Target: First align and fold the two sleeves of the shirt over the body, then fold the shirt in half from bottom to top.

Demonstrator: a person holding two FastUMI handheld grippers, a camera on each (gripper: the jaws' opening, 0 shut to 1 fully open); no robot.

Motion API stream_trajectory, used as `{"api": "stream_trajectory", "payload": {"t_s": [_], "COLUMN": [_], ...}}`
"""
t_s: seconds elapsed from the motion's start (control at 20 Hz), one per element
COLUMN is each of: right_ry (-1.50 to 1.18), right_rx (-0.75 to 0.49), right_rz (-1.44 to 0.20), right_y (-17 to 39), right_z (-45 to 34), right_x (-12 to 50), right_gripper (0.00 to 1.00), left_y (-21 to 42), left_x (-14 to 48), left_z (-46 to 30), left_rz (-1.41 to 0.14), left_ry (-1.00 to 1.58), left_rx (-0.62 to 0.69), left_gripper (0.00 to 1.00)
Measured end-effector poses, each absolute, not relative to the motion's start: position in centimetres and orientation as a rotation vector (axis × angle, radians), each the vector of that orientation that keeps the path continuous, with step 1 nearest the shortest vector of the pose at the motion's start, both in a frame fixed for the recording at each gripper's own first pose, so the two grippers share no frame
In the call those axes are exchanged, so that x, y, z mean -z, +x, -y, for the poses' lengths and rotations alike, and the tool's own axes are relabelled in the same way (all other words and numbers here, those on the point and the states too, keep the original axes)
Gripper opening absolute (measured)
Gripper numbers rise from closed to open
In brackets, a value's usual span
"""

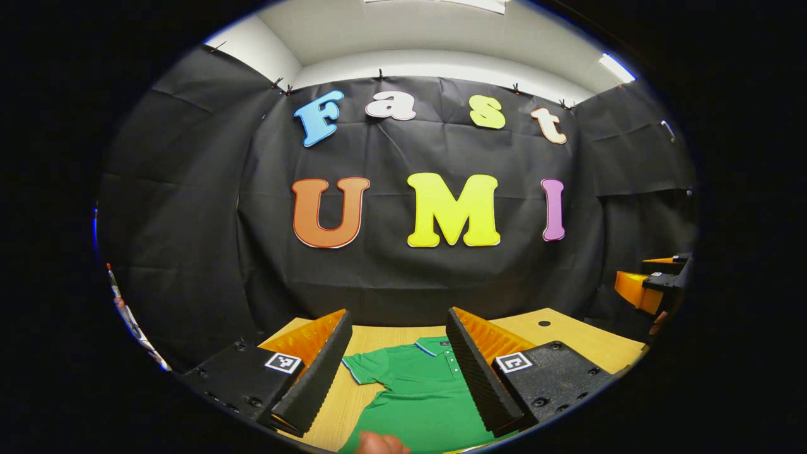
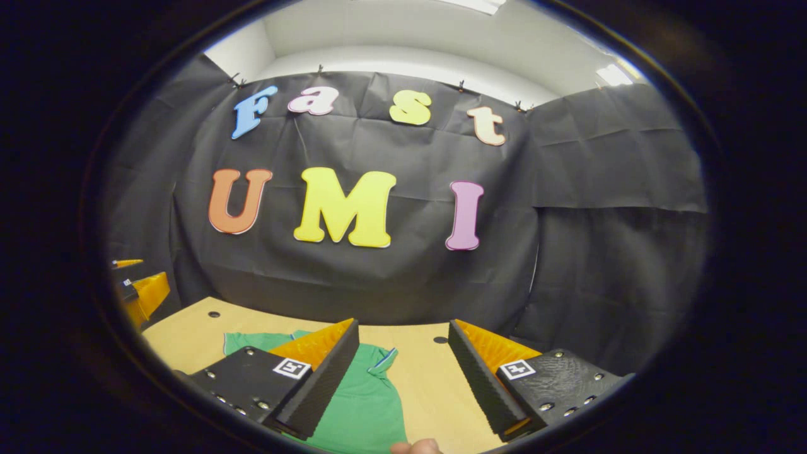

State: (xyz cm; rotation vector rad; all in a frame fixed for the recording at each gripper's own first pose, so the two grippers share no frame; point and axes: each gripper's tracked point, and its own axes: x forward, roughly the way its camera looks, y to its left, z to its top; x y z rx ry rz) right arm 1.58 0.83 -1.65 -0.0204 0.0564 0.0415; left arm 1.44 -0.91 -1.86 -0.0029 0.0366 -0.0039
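The green shirt [image 1: 416,394] lies flat on the wooden table [image 1: 567,331], collar toward the far wall and its buttoned placket running down the chest. In the left gripper view one short sleeve [image 1: 364,369] spreads out toward 9 o'clock from the collar, unfolded, its cuff edged in a pale stripe. In the right gripper view the shirt [image 2: 362,403] sits at about 7 o'clock, with the other sleeve [image 2: 383,360] pointing toward the bare table at the centre, also unfolded.

The left gripper [image 1: 397,353] hangs above the shirt, its fingers spread wide apart with nothing between them; the collar and chest show through the gap. The right gripper [image 2: 403,353] is likewise held above the table, fingers wide apart and holding nothing, the gap framing bare wood and the sleeve tip.

In the left gripper view the right gripper appears at 3 o'clock, well apart from the shirt. In the right gripper view the left gripper appears at 9 o'clock. A fingertip [image 1: 378,444] peeks in at 6 o'clock in the left gripper view.
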Motion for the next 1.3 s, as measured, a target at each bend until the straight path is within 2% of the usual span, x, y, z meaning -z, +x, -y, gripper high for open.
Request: {"api": "stream_trajectory", "payload": {"t_s": [0.4,0.7,0.8,1.0,1.3], "right_ry": [-0.020,-0.072,-0.083,-0.097,-0.010], "right_rx": [-0.070,-0.104,-0.118,-0.172,-0.152], "right_rz": [-0.060,-0.083,-0.122,-0.304,-0.476], "right_y": [1.8,4.4,6.3,11.7,23.4], "right_z": [-1.3,-1.9,-2.3,-3.5,-3.5], "right_x": [1.6,2.2,3.0,7.3,13.4], "right_gripper": [0.93,0.93,0.92,0.92,0.93], "left_y": [1.4,2.4,2.9,4.3,6.2], "left_x": [2.0,2.1,2.3,3.2,4.6], "left_z": [1.1,1.3,1.4,2.0,2.2], "left_rz": [-0.045,-0.048,-0.054,-0.076,-0.126], "left_ry": [0.002,0.013,0.010,0.005,-0.020], "left_rx": [0.010,0.007,0.006,0.006,-0.015], "left_gripper": [0.96,0.96,0.96,0.96,0.96]}}
